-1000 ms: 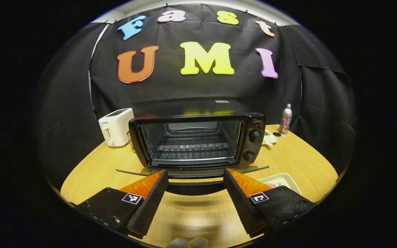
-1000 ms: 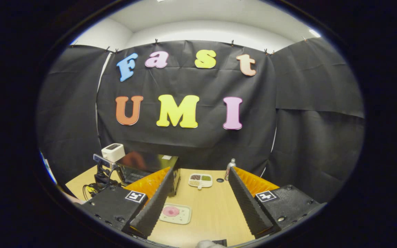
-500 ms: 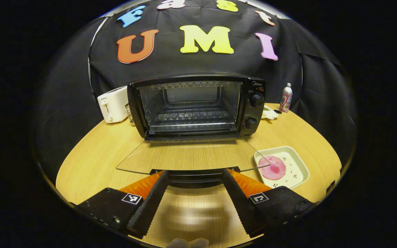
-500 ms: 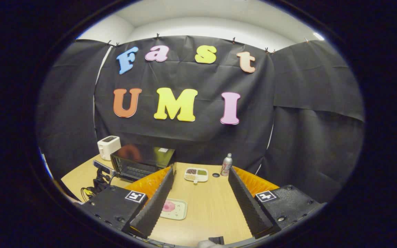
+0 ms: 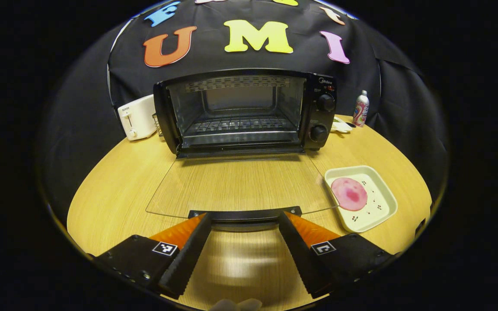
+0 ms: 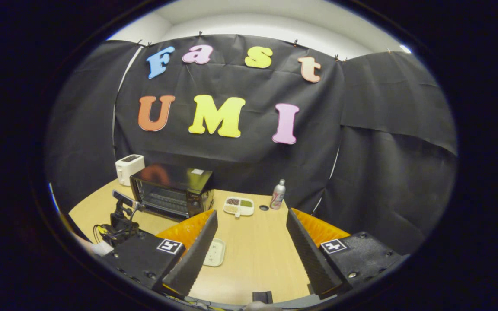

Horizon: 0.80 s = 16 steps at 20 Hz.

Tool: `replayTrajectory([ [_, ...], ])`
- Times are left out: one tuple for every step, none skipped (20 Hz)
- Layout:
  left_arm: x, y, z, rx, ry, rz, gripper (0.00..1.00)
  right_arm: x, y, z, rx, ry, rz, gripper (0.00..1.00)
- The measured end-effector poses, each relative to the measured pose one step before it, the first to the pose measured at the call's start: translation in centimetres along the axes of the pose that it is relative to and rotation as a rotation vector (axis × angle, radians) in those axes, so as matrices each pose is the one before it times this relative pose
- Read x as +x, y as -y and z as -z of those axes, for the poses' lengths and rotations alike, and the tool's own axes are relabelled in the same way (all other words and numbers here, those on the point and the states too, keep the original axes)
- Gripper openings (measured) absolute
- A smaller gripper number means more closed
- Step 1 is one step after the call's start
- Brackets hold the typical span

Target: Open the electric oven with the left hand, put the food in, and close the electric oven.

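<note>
With its glass door (image 5: 240,185) lying flat, the black electric oven (image 5: 244,112) by the round wooden table's (image 5: 115,185) far edge is open. Left gripper (image 5: 244,224) straddles the door handle (image 5: 244,214), fingers spread; right gripper (image 6: 251,242) likewise spread, empty. Next, probably: fetch the pink food (image 5: 349,194) on its white tray (image 5: 376,216) near the right edge. The right gripper view adds a sectioned dish (image 6: 239,206).

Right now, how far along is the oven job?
Done: the black electric oven stands open, its glass door folded down flat. In hand: the left gripper sits open at the door's black handle. Left: the pink food on the white square tray must go in, then close up.
</note>
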<state>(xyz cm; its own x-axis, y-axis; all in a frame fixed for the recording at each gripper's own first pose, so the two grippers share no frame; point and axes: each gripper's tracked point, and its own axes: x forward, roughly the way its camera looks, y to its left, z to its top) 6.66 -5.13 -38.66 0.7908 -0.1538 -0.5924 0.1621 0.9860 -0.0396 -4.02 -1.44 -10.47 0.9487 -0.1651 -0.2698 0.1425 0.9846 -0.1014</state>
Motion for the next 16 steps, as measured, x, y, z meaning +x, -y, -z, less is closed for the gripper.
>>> replayTrajectory([
  [-0.142,0.200,-0.052,-0.01483,0.00091,0.01511,0.96,0.627,-0.499,1.045,0.00824,-0.02559,-0.02041,0.98],
  [-0.476,-0.308,0.021,0.00160,0.00022,-0.00226,0.97,0.788,-0.090,1.010,0.00089,-0.03113,-0.00884,0.96],
  [-0.551,-0.520,-0.365,0.00930,0.01845,-0.01066,0.97,1.160,-0.024,1.398,-0.00109,-0.03489,-0.00920,1.00],
  [-0.592,-0.337,-0.575,0.00231,0.01550,-0.00359,0.98,1.069,-0.151,1.159,0.00420,-0.02945,-0.00958,1.00],
  [-0.845,-0.399,-0.547,-0.00757,0.01507,-0.00675,0.97,1.290,-0.144,1.322,0.00605,-0.03645,-0.01318,0.95],
  [-0.803,-0.197,-0.723,-0.00991,0.01630,-0.00223,0.97,1.484,-0.285,1.410,0.01140,-0.03514,-0.02181,0.94],
  [-0.938,-0.402,-1.057,-0.00405,0.02326,-0.01495,0.97,1.717,-0.181,1.468,0.00851,-0.04336,-0.01795,0.89],
  [-1.000,-0.472,-1.227,-0.00302,0.02178,-0.01217,0.97,1.724,-0.104,1.411,0.00598,-0.03894,-0.01908,0.87],
  [-0.901,-0.414,-1.346,-0.00067,0.02770,-0.01577,0.97,1.821,0.066,1.283,0.00222,-0.04204,-0.01650,0.86],
  [-0.915,-0.366,-1.286,-0.00170,0.02018,-0.01626,0.97,1.865,-0.115,1.250,-0.00260,-0.03820,-0.01432,0.87],
  [-0.901,-0.223,-1.525,-0.00003,0.02224,-0.01826,0.97,1.828,-0.004,1.207,0.00416,-0.04242,-0.01931,0.87],
  [-0.959,-0.206,-1.324,-0.00141,0.02803,-0.01710,0.97,1.537,-0.156,1.034,0.01181,-0.04067,-0.02535,0.86],
  [-0.999,-0.197,-1.504,-0.00060,0.02433,-0.01958,0.97,1.657,-0.206,0.651,0.00866,-0.03202,-0.02503,0.84],
  [-0.743,-0.207,-1.495,-0.00291,0.02119,-0.01822,0.97,1.653,0.035,0.466,0.01206,-0.03778,-0.01291,0.83],
  [-0.609,-0.053,-1.388,-0.00769,0.01828,-0.01792,0.97,1.553,-0.137,0.232,0.01686,-0.02866,-0.02171,0.75],
  [-0.697,-0.053,-1.100,-0.01085,0.01223,-0.02152,0.97,1.426,-0.183,0.046,0.01132,-0.02674,-0.01970,0.72],
])
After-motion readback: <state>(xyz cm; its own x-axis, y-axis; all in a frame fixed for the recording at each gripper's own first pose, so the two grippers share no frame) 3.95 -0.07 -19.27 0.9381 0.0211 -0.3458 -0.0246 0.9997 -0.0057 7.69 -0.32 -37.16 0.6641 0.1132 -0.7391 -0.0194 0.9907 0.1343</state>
